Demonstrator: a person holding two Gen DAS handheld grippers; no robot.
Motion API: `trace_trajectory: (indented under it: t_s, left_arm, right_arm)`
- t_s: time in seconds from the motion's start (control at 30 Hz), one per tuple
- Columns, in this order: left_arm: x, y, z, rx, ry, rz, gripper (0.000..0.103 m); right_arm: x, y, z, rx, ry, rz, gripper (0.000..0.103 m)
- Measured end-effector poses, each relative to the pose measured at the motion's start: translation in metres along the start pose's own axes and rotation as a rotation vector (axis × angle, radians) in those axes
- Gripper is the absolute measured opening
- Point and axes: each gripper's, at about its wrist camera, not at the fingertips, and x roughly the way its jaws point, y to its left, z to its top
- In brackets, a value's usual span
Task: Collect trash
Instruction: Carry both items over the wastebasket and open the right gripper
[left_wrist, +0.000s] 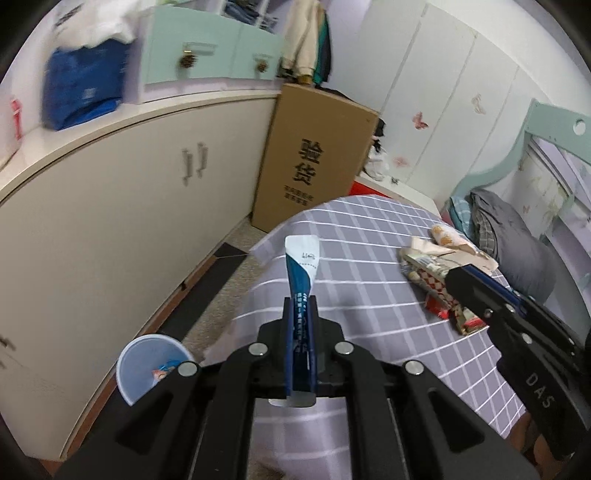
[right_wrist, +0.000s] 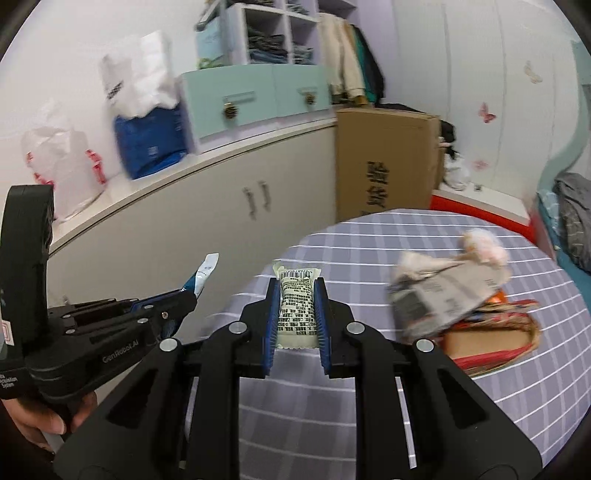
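My left gripper (left_wrist: 300, 306) is shut on a flat blue and white sachet (left_wrist: 302, 266), which stands up from the jaws over the table's left edge. The same sachet (right_wrist: 201, 275) pokes out of the left gripper (right_wrist: 184, 293) in the right wrist view. My right gripper (right_wrist: 297, 291) is shut on a small cream packet with black print (right_wrist: 298, 310), held above the checked tablecloth (right_wrist: 369, 258). A pile of wrappers and crumpled paper (left_wrist: 439, 269) lies on the table's right side, also seen as a pile (right_wrist: 461, 299). A pale blue bin (left_wrist: 147, 365) stands on the floor at the lower left, with a wrapper inside.
A long cream cabinet (left_wrist: 129, 206) runs along the left, with a blue bag (left_wrist: 81, 92) and mint drawers (left_wrist: 207, 55) on top. A tall cardboard box (left_wrist: 314, 158) stands behind the table. A bed with grey bedding (left_wrist: 517, 240) lies at the right. A hand (right_wrist: 40, 424) grips the left tool.
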Motion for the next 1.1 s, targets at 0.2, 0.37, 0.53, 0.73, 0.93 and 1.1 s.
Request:
trace_trajectory:
  t_s: [0.2,0.37,0.53,0.73,0.93,1.1]
  left_arm:
    - [-0.023,0.064,-0.02,-0.073,-0.011,0.062,0.006]
    - [-0.027,0.122,-0.034,-0.146,-0.003,0.13,0.006]
    - [-0.02,0.171,-0.045,-0.219,0.02,0.168,0.006]
    - [-0.001,0.225,-0.059,-0.288,0.067,0.225,0.006]
    - [0.019,0.263,-0.068,-0.335,0.11,0.266,0.006]
    - [0.036,0.282,-0.074,-0.363,0.148,0.287,0.006]
  right_arm:
    - [0.021,0.065,-0.009,-0.039,0.047,0.119,0.019]
    - [0.05,0.12,-0.02,-0.085,0.101,0.198,0.019]
    - [0.086,0.165,-0.033,-0.125,0.156,0.244,0.019]
    - [0.138,0.202,-0.052,-0.127,0.21,0.284,0.019]
    - [0.178,0.215,-0.065,-0.085,0.192,0.29,0.021]
    - [0.211,0.207,-0.072,0.018,0.197,0.277,0.072]
